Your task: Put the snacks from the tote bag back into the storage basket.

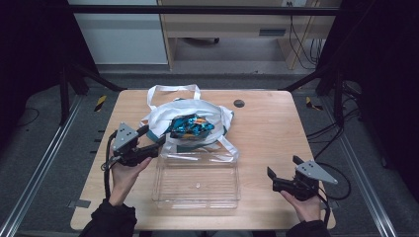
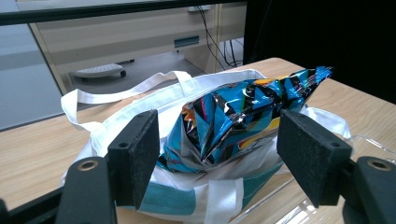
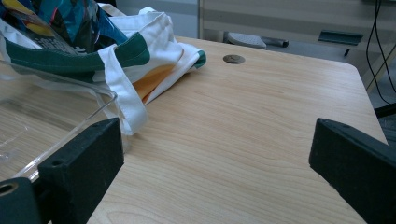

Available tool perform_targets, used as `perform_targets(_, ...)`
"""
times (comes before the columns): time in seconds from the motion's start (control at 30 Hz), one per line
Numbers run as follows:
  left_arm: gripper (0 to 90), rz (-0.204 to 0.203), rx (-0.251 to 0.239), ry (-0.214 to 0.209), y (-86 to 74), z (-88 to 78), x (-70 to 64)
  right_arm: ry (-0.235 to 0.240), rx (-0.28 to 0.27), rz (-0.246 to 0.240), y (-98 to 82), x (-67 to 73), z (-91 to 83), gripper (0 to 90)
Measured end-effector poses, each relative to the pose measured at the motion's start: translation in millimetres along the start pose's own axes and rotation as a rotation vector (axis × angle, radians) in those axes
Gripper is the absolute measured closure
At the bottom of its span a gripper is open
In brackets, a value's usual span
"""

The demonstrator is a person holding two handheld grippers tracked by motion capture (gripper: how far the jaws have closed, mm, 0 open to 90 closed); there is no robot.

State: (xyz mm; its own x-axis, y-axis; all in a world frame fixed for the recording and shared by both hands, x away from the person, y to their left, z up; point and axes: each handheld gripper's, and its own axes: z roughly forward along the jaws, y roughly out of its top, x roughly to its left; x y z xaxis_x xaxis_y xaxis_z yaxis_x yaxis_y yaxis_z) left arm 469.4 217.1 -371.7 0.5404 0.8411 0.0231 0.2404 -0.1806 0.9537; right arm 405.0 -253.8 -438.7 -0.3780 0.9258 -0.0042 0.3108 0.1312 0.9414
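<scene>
While my left gripper stands wide open and empty, the blue snack bag lies just ahead between its jaws, long axis slanting toward the frame's upper right, seemingly resting in the white tote. My right gripper, also wide, sits well apart at lower right, so the left is nearer.

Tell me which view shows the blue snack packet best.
The left gripper view: the blue snack packet sits large between the open tongs, poking out of the white tote bag. The high view shows it small from above, inside the bag's mouth. The right gripper view catches just a corner at its top left.
</scene>
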Motion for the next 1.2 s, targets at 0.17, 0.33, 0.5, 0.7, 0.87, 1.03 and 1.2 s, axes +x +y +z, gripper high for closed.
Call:
perform_targets(0.17,29.9,0.004,0.007,-0.008,1.2,9.0,-0.2,0.001,0.002,0.002,-0.1,0.2,0.3,3.5)
perform_targets(0.33,29.6,0.014,0.026,-0.008,-0.8,16.9,0.0,0.009,0.008,0.0,-0.6,1.0,1.6,3.7)
perform_targets(0.5,29.7,0.013,0.036,-0.022,-0.1,25.1,-1.5,0.014,0.01,-0.003,-0.5,1.9,2.6,3.8)
perform_targets(0.7,30.6,0.03,0.06,-0.019,-0.8,29.3,-3.1,0.026,0.012,-0.007,-0.2,3.6,3.0,4.0)
perform_targets(0.87,35.0,0.037,0.072,-0.021,-2.3,33.8,-3.0,0.025,0.018,-0.003,-0.7,3.9,3.4,4.2)
perform_targets(1.03,37.4,0.042,0.094,-0.008,-2.6,39.1,-2.4,0.026,0.022,-0.004,-1.1,3.7,4.1,4.2)
perform_targets(1.2,43.4,0.049,0.102,-0.013,-2.2,42.5,-2.0,0.024,0.025,-0.001,-1.3,3.5,4.7,4.2)
